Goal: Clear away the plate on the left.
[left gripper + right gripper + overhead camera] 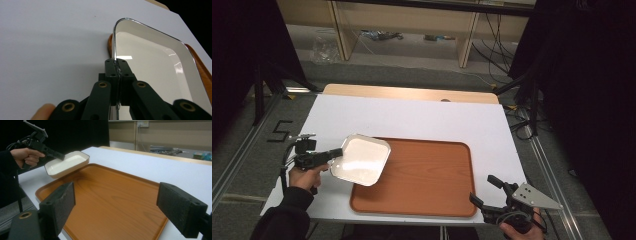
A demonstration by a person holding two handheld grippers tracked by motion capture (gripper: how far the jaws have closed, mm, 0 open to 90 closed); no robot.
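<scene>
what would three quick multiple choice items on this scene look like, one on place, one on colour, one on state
1. Where is the white dish?
A. held above the tray's near-left corner
B. flat on the floor
C. at the table's far edge

2. What colour is the tray?
A. blue
B. orange-brown wood grain
C. black

3. How do the right gripper's jaws stand?
A. shut on the dish
B. shut on the tray
C. wide open, holding nothing

Answers:
1 A, the left gripper pinches the dish's rim and the right gripper view shows it tilted over that corner.
2 B, the grain shows plainly in the right gripper view.
3 C, its two pads stand far apart with the tray seen between them.
</scene>
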